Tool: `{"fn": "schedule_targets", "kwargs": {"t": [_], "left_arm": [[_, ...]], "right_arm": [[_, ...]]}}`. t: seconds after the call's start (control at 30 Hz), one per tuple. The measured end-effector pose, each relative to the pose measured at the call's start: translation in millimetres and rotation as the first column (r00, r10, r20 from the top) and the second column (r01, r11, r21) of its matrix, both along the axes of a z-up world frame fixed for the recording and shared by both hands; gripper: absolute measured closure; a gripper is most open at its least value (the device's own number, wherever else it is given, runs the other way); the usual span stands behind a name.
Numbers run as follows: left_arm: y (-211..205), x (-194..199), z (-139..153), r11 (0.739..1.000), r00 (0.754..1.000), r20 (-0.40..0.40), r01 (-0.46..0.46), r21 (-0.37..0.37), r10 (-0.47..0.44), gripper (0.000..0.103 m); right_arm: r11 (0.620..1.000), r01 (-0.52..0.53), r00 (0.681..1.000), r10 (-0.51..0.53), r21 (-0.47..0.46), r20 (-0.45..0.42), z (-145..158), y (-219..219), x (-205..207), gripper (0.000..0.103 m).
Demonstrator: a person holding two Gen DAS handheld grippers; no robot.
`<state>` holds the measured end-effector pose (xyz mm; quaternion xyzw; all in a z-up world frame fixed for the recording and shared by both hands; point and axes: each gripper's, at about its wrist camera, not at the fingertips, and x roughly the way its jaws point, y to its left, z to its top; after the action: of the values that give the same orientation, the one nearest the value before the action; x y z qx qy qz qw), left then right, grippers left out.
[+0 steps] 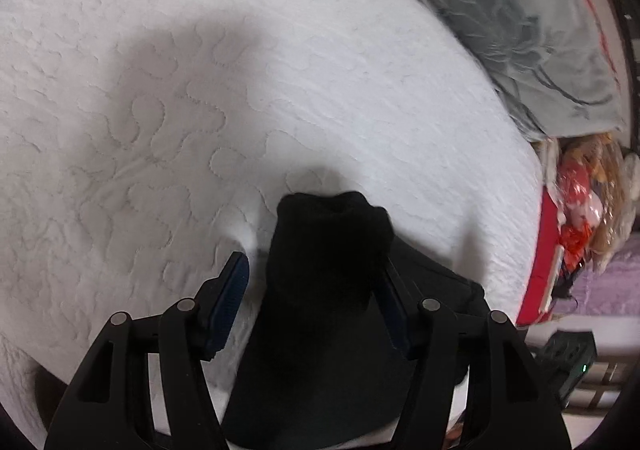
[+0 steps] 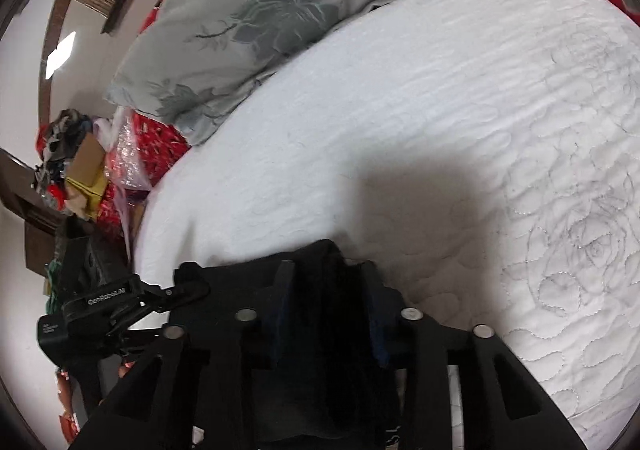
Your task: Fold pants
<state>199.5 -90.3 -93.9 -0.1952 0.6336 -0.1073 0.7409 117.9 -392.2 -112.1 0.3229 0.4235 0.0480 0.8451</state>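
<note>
The black pants (image 1: 320, 250) lie bunched at the near edge of a white quilted mattress (image 1: 200, 89). A raised fold stands between the fingers of my left gripper (image 1: 314, 266). Its left pad (image 1: 232, 290) stands apart from the cloth with white mattress showing in the gap, while the cloth leans on the right pad, so this gripper is open. In the right wrist view the pants (image 2: 240, 282) spread under my right gripper (image 2: 328, 270), with a dark fold between its fingers. The pads do not visibly press it, so it looks open. The left gripper's body (image 2: 104, 300) shows at the left.
A grey floral quilt (image 1: 520, 29) (image 2: 280, 9) lies heaped along the mattress's far side. Red bags and clutter (image 1: 580, 209) (image 2: 140, 153) pile up beside the bed. A black power strip (image 1: 568, 362) sits on the floor. The bare mattress (image 2: 440, 129) stretches ahead of both grippers.
</note>
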Motion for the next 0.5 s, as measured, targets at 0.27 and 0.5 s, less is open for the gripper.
{"fn": "schedule_targets", "kwargs": {"t": [0.27,0.5], "left_arm": [[37.4,-61.2,-6.2,0.997,0.999,0.04,0.006,-0.081,-0.003,0.03],[21.8,-83.9,-17.3,0.998,0.994,0.111,0.02,0.053,-0.026,0.032]], "right_arm": [[0.985,-0.1,0.995,0.096,0.138,0.038,8.7,-8.5,-44.1,0.042],[0.996,-0.076,0.997,0.077,0.051,-0.009,-23.1,2.0,-71.9,0.065]]}}
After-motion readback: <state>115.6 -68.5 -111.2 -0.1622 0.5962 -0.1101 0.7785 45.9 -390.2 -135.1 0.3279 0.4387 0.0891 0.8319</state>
